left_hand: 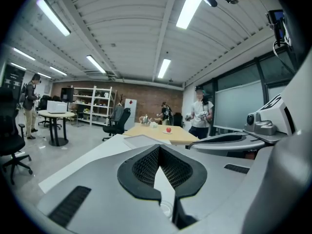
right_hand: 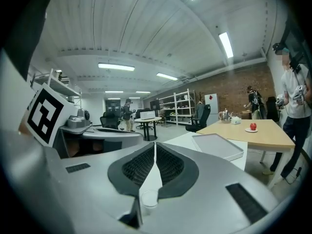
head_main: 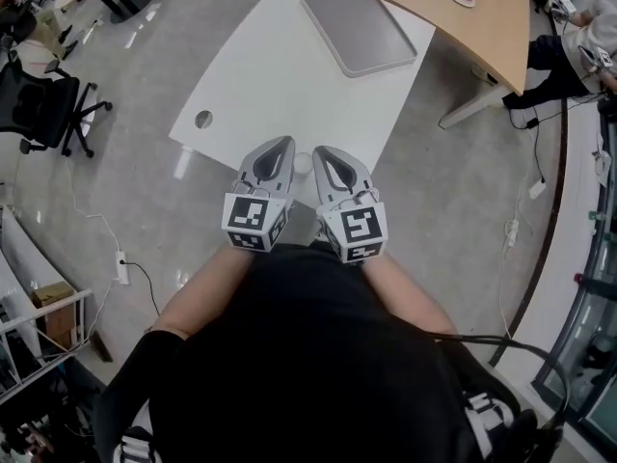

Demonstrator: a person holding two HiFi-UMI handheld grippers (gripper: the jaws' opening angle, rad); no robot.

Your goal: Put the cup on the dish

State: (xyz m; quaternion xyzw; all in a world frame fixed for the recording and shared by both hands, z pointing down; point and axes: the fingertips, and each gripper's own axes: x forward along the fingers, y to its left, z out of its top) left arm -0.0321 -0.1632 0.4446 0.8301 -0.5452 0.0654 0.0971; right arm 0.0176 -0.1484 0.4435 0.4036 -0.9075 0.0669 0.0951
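We are at the reach. The cup stands on the table between the left claw and the right claw, just beside both and low under their tips. To do this well, we judge that one claw should open wide, drop level with the cup's wall and close gently, since the cup looks light and easy to tip. The tray, likely the dish, lies well ahead of both claws. Both claws are closed tip to tip and hold nothing.
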